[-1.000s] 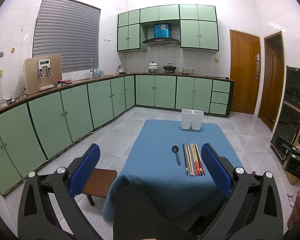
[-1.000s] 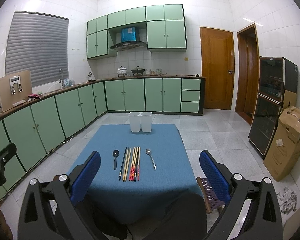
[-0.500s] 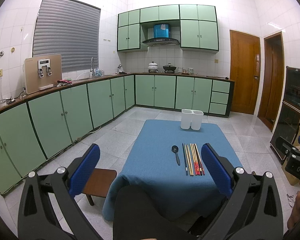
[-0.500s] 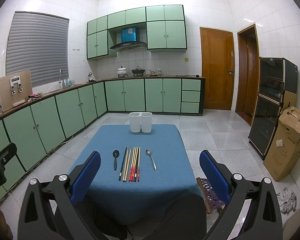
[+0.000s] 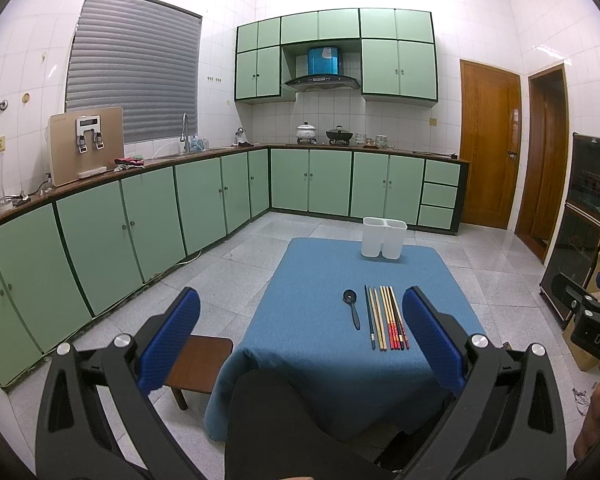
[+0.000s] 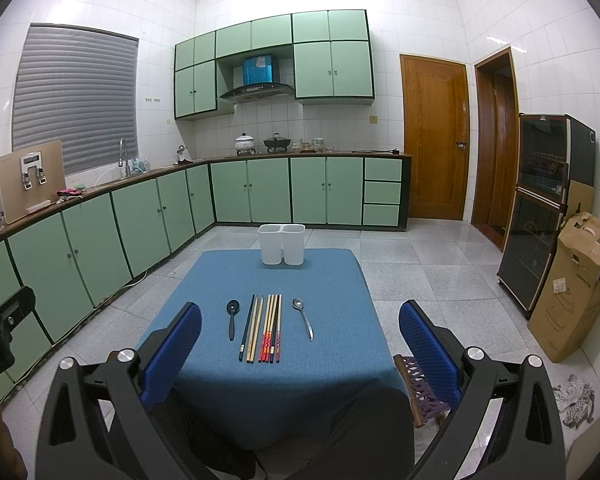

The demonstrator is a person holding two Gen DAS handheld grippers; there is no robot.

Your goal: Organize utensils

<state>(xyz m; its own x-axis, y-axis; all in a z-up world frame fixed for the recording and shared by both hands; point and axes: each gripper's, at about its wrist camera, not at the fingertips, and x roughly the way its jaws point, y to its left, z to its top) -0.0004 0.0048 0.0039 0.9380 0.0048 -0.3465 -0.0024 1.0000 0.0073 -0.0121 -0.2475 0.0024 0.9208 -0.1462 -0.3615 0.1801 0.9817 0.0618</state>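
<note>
A low table with a blue cloth (image 6: pixel 220 280) holds a row of utensils: a black spoon (image 6: pixel 232 318), several chopsticks (image 6: pixel 264 328) side by side, and a metal spoon (image 6: pixel 304 320). A white two-compartment holder (image 6: pixel 282 244) stands at the table's far edge. In the left wrist view the black spoon (image 5: pixel 352 308), chopsticks (image 5: pixel 386 318) and holder (image 5: pixel 383 238) show; the metal spoon is hidden behind my finger. My left gripper (image 5: pixel 300 340) and right gripper (image 6: pixel 298 352) are both open, empty, and held back from the table's near edge.
Green cabinets (image 6: pixel 140 220) run along the left and back walls. A wooden stool (image 5: pixel 198 364) stands left of the table, a woven stool (image 6: pixel 416 372) right of it. A dark cabinet (image 6: pixel 540 208) and cardboard box (image 6: pixel 572 288) stand at the right wall.
</note>
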